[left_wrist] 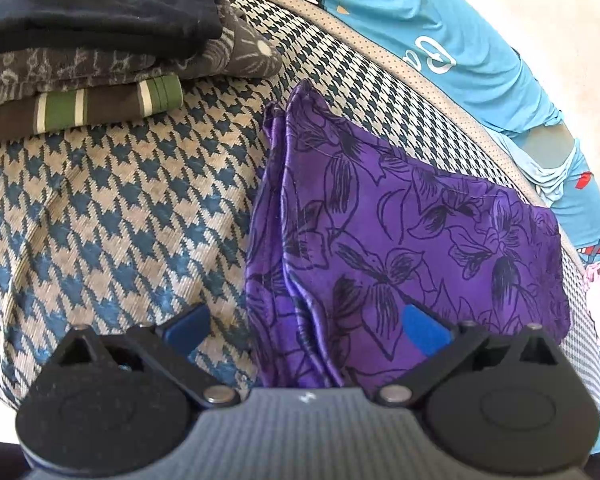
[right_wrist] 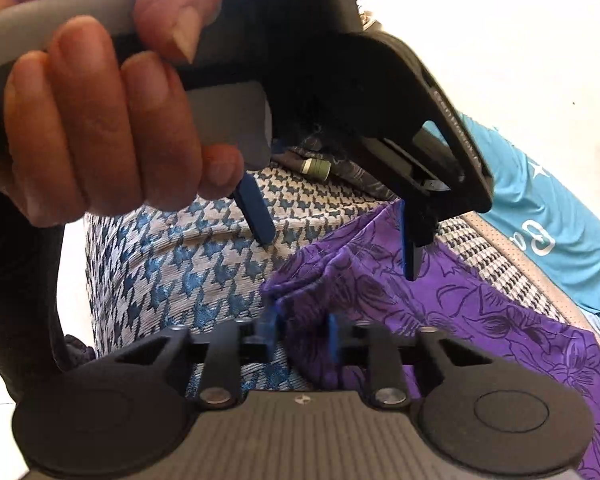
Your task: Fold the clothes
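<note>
On houndstooth cushion [left_wrist: 120,208]: purple floral cloth [left_wrist: 412,232], folded.

Black claw [right_wrist: 302,334] with blue fingertips [right_wrist: 333,336], silver pivot screws.

purple cloth [left_wrist: 400,240]: thin fabric with a soft satin sheen, printed with dark line flowers.
houndstooth surface [left_wrist: 112,216]: coarse woven upholstery, ribbed, matt, blue on beige.
edge trim [left_wrist: 384,52]: beige, perforated, leather-like.
folded stack [left_wrist: 88,40]: matt cloth; black on top, grey patterned knit, green and brown stripes below.
turquoise fabric [left_wrist: 452,28]: smooth printed cloth, lightly wrinkled.
left gripper [left_wrist: 306,330]: matt black grainy plastic, ribbed grey body, bright metal pins, smooth blue pads.
right gripper [right_wrist: 302,334]: same plastic and metal.
</note>
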Action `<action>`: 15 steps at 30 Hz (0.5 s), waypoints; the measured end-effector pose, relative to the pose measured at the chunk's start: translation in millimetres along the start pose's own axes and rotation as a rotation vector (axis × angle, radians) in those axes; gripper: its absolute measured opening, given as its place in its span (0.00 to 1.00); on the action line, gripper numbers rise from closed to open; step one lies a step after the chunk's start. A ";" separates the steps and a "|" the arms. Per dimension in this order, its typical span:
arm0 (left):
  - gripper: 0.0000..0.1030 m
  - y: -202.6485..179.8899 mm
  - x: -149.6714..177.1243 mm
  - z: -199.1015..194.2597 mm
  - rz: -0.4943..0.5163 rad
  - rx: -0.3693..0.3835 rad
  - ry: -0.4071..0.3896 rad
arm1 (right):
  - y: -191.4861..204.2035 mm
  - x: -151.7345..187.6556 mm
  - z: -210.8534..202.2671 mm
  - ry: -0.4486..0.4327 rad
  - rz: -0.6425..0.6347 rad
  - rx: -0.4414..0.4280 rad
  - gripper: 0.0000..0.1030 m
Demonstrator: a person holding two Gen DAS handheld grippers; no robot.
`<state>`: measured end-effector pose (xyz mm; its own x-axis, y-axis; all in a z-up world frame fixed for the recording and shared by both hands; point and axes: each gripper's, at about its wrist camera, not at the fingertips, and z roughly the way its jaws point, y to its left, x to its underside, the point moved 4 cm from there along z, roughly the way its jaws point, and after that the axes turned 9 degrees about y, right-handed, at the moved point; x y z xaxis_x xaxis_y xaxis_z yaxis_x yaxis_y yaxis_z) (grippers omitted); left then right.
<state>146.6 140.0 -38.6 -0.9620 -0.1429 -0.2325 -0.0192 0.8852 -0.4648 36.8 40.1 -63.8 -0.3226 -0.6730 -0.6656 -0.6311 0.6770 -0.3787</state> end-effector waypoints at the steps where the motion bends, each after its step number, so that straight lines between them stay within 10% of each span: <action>1: 1.00 0.6 -1.0 0.4 -0.008 0.010 0.003 | -3.3 -1.2 -2.4 -0.008 0.013 0.012 0.11; 15: 1.00 -4.1 -38.3 23.0 -0.129 0.174 0.069 | -75.1 -7.8 -36.6 -0.068 0.439 -0.073 0.10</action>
<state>189.8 131.6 -47.4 -0.9712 -0.2141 -0.1049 -0.1020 0.7708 -0.6289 60.9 -16.4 -6.7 -0.5255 -0.3043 -0.7945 -0.4938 0.8695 -0.0064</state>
